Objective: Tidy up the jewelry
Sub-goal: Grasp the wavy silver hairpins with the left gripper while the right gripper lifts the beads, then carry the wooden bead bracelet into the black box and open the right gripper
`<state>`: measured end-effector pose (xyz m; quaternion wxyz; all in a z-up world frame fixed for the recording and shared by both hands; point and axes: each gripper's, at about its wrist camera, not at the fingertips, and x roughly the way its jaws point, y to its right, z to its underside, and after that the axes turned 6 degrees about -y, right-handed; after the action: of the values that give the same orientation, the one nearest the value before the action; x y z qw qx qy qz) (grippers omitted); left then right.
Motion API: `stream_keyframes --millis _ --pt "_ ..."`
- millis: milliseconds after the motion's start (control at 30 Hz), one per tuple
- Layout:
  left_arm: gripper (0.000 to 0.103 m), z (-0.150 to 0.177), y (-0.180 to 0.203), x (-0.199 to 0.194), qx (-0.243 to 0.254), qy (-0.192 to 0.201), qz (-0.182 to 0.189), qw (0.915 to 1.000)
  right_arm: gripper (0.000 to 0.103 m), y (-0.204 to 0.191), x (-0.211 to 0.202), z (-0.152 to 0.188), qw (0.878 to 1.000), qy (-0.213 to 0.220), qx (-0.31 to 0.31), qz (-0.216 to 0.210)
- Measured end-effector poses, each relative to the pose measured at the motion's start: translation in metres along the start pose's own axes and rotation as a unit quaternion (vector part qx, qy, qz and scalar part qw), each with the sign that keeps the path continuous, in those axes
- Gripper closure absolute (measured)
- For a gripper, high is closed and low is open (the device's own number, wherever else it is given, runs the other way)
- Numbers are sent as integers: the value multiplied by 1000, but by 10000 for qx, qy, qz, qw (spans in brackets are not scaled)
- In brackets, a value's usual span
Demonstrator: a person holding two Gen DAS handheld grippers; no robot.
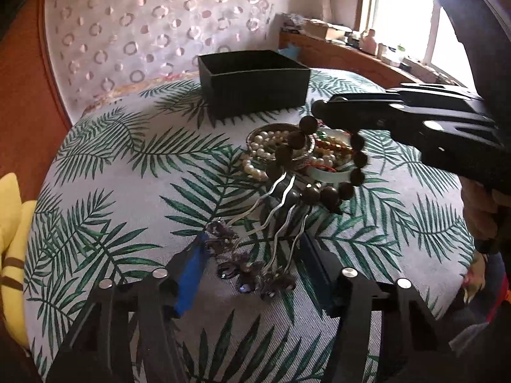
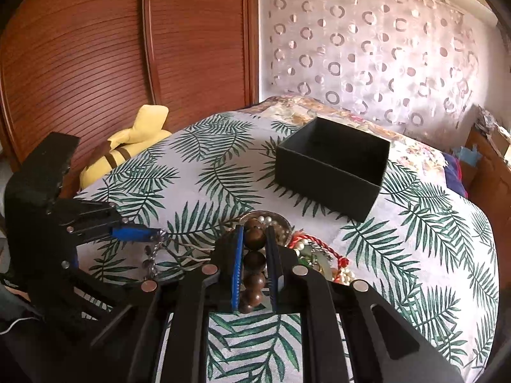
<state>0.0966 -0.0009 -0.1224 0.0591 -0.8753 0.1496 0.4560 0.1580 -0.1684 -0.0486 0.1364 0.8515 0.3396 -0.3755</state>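
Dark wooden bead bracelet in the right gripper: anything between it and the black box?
Nothing visible blocks it. The dark wooden bead bracelet hangs from the right gripper above the small metal dish of pearls. Only bare leaf-print cloth lies between there and the open black box, whose visible interior looks empty.

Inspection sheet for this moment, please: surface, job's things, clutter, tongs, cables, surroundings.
Surface: palm-leaf print cloth, over a bed.
Job's things: open black box, nothing visible inside; dark wooden bead bracelet hanging from the right tongs; silver wavy hairpins with purple ornaments; heap of pearls and mixed jewelry around a small dish.
Clutter: yellow plush toy at the cloth's edge.
Tongs: right tongs shut on the bracelet; left tongs part-open around the hairpins' ornament end, grip unclear.
Cables: thin white wire at lower left.
Surroundings: wooden wardrobe, circle-pattern curtain, cluttered windowsill.
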Motion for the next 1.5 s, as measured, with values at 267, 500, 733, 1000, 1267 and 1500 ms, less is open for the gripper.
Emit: stream_keyframes --millis 267,500,733,1000,1267,1500 --pt "80 3 -10 -22 -222 309 335 9987 88 4 -8 -5 9999 108 48 69" --pt "83 3 -14 -27 -213 406 347 9983 88 5 -13 -7 9998 154 2 130" --pt "84 3 -15 -48 -238 745 379 9962 88 14 -15 -6 9997 118 86 208" --pt "84 -4 -17 -80 -270 1153 340 9924 88 24 -19 -10 9990 217 280 286" --pt "84 -2 -23 -66 -357 1071 352 9930 88 31 -26 -22 9985 326 272 352" --pt "83 -24 -32 -63 -397 1179 108 9922 88 38 -34 -44 9974 443 133 551"
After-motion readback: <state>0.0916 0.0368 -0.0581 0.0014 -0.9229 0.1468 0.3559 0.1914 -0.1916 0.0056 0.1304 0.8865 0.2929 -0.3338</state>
